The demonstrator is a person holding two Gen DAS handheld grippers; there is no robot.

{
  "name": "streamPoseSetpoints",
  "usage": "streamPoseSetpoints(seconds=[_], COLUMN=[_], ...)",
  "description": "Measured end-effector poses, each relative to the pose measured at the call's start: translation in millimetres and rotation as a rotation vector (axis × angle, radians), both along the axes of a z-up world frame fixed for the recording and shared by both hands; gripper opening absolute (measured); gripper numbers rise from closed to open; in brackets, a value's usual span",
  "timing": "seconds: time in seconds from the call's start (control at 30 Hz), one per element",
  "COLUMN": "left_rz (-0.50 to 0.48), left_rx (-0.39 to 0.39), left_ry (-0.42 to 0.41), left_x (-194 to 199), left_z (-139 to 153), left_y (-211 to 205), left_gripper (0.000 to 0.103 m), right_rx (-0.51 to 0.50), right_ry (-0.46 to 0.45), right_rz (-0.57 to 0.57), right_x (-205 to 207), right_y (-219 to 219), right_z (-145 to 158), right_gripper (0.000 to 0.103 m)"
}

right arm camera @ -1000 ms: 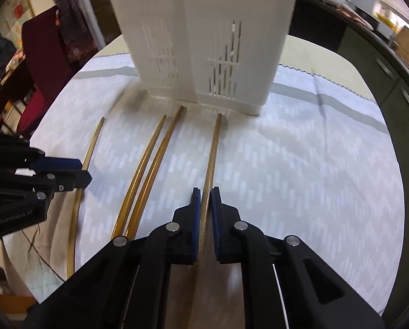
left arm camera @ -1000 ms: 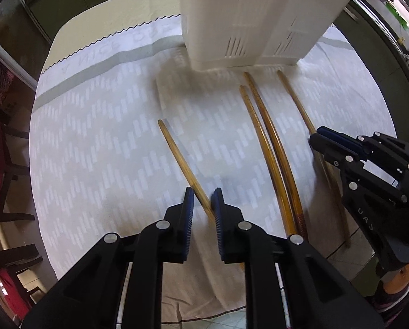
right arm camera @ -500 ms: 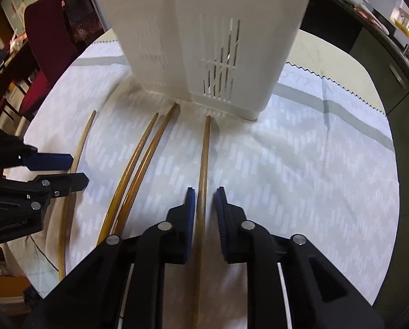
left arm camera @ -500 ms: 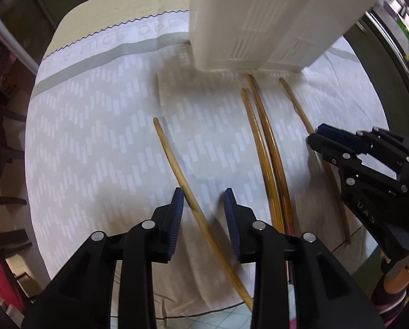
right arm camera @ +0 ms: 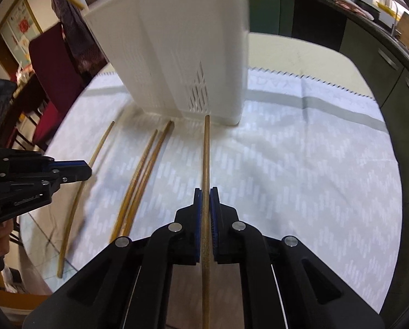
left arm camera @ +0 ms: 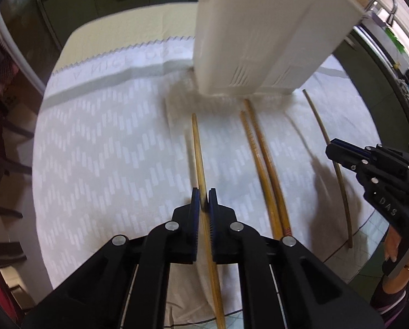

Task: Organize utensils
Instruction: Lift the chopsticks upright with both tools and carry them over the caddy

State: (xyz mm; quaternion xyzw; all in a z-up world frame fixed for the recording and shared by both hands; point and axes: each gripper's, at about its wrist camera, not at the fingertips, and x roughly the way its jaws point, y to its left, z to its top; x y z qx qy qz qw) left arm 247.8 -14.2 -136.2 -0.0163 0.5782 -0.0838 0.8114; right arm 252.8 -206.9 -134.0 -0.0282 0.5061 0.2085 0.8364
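You're gripping one chopstick per claw. The left claw (left arm camera: 203,201) is pinching the leftmost chopstick (left arm camera: 197,148), its tip pointing toward 12 o'clock at the white utensil holder (left arm camera: 262,35). The right claw (right arm camera: 206,201) is pinching the rightmost chopstick (right arm camera: 206,159), whose tip is ending just short of the holder's (right arm camera: 182,54) base. Whether either stick is off the cloth yet, I cannot tell.

Judging the step: grasp done on both, lift-and-insert pending. Next move is calling for raising each stick, tipping it upright and clearing the holder's tall rim before dropping it in. The holder is standing at 12 o'clock from both claws, close, so you're needing height first, not forward travel.

Still lying on the counter's white patterned cloth (left arm camera: 100,148): a pair of chopsticks (left arm camera: 262,164) side by side, at 1 o'clock from the left claw, between your two claws. Long sticks could be swinging into the holder wall or the other claw; keep them apart. A red chair (right arm camera: 53,63) is standing at 10 o'clock beyond the counter, out of the way.
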Motion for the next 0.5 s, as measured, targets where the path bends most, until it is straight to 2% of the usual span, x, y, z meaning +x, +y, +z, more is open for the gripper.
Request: streamPoseSetpoints(seconds=[0.2,0.5], left_rz=[-0.035,-0.068], left_rx=[-0.007,-0.011], left_ry=[-0.112,-0.268], left_x=[-17.0,-54.5], left_z=[34.1,77.6], left_y=[-0.9,-5.3], left_gripper=[0.006,0.006], right_rx=[0.08,0.156], right_ry=[-0.067,-0.16], right_rz=[-0.016,-0.035], right_x=[-23.1,-49.7], right_y=[-26.4,-31.7], right_z=[30.9,63.8], right_gripper=[0.007,0.007])
